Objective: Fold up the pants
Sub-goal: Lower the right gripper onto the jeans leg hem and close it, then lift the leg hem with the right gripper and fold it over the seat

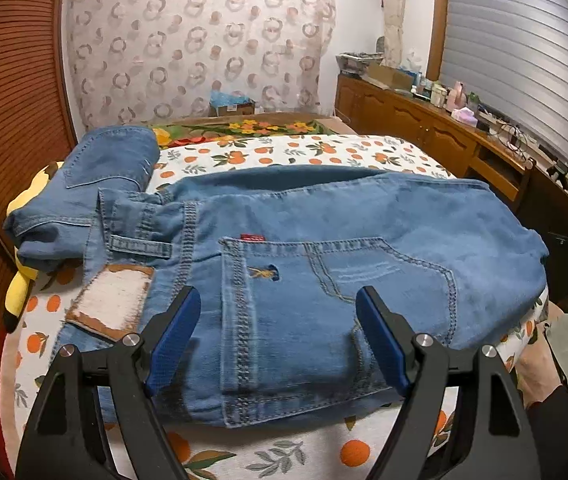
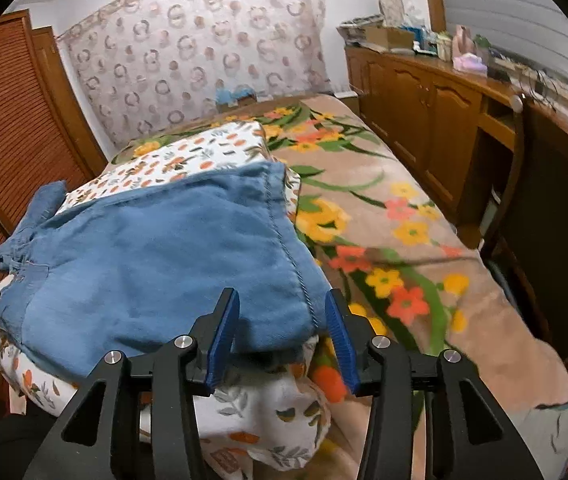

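Observation:
Blue jeans (image 1: 323, 240) lie folded on an orange-print cushion (image 1: 284, 152), back pocket and leather patch up. My left gripper (image 1: 278, 300) is open just above the pocket, with a finger on each side of it and nothing held. In the right wrist view the jeans (image 2: 156, 256) lie over the cushion (image 2: 268, 408). My right gripper (image 2: 282, 304) is open at their near right corner, around the side seam, jaws apart and not closed on the cloth.
A second folded pair of jeans (image 1: 96, 184) rests at the far left on a yellow plush toy (image 1: 20, 288). A floral blanket (image 2: 403, 240) covers the bed. A wooden cabinet (image 2: 435, 120) with clutter runs along the right. A slatted wooden door (image 1: 8, 100) stands at the left.

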Tool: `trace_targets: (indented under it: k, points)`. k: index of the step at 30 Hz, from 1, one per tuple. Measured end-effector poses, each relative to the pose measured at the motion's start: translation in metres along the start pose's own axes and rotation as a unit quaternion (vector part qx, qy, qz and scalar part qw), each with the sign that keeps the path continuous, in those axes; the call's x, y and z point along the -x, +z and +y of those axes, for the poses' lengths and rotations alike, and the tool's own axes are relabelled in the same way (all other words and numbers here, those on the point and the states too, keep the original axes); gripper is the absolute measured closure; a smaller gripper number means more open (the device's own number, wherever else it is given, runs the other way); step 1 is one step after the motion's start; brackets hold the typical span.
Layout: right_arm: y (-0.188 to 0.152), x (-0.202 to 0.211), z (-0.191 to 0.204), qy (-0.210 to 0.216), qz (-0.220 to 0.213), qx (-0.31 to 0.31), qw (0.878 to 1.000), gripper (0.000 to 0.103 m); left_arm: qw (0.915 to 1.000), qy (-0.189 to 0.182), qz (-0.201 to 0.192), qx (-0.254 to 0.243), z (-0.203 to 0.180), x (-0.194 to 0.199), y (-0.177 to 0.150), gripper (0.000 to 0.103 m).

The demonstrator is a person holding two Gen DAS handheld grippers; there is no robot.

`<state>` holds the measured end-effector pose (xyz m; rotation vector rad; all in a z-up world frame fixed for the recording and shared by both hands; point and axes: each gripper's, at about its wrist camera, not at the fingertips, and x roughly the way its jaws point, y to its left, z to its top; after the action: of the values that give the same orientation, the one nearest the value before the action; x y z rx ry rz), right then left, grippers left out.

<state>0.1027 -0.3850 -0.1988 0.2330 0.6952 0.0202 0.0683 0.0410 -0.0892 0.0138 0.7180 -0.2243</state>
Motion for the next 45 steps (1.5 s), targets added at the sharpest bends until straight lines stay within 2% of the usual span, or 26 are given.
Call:
trace_targets:
  k: [11,21,23,24,26,29,36,41,45]
  points:
    - [0.007,-0.015,-0.011,0.007,0.026,-0.047,0.999,0.056,1.0,-0.003,0.007,-0.003,-0.006,-0.003,-0.002,0.022]
    - [0.007,-0.02,-0.01,0.047,0.025,-0.08,0.995,0.056,0.9999,-0.004,0.011,-0.006,-0.008,-0.006,-0.004,0.022]
    - [0.007,-0.019,-0.007,0.043,0.019,-0.071,0.996,0.056,0.9999,-0.003,0.011,-0.006,-0.008,-0.006,-0.004,0.022]
    - [0.007,-0.017,-0.005,0.042,0.013,-0.064,0.997,0.067,0.9999,-0.004,0.011,-0.006,-0.008,-0.007,-0.004,0.022]
    - [0.008,-0.014,-0.001,0.044,0.004,-0.049,0.998,0.079,0.9999,-0.004,0.011,-0.005,-0.008,-0.007,-0.004,0.022]
    - [0.009,-0.005,0.002,0.043,-0.014,-0.032,0.998,0.09,0.9999,-0.003,0.011,-0.006,-0.009,-0.007,-0.004,0.022]
    - [0.021,0.021,0.028,0.056,-0.065,0.011,0.996,0.094,1.0,-0.003,0.003,-0.005,-0.008,-0.002,-0.002,0.022]
    - [0.045,0.04,0.077,0.088,-0.097,0.074,0.989,0.094,1.0,0.001,-0.008,-0.004,-0.003,0.008,0.002,0.022]
    - [0.062,0.047,0.131,0.129,-0.117,0.127,0.976,0.095,0.9999,0.006,-0.016,-0.002,0.003,0.016,0.004,0.022]
